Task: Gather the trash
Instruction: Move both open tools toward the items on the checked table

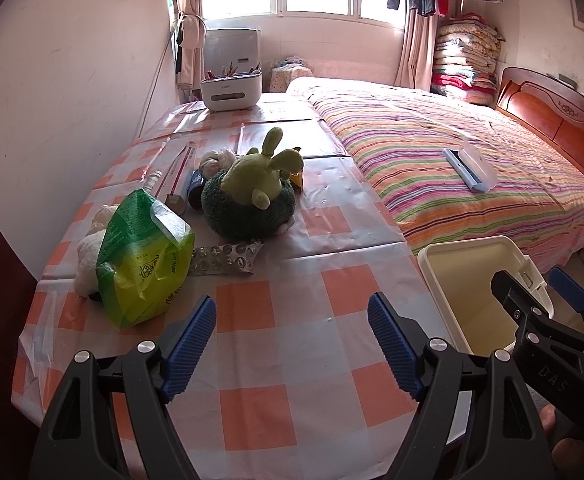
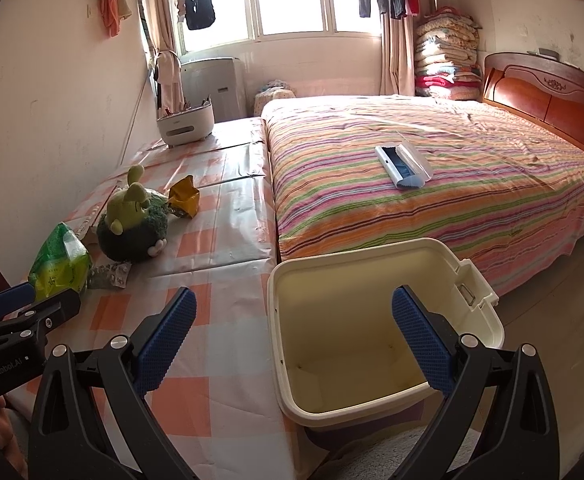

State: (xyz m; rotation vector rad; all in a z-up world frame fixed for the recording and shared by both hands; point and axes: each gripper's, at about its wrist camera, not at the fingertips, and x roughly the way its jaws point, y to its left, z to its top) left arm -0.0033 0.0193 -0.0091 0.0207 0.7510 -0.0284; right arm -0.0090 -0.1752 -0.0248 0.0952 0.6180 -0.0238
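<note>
A crumpled green plastic bag lies on the checked tablecloth, with a silver blister pack beside it. A yellow wrapper lies behind the green plush toy. A cream bin stands off the table's right edge, with nothing inside. My left gripper hovers open over the near tablecloth, below the bag. My right gripper stands open above the bin's near rim; in the left wrist view it shows at the right.
A white pen holder stands at the table's far end. Tubes and a small bottle lie behind the bag, a white plush to its left. The striped bed with a lint brush lies right.
</note>
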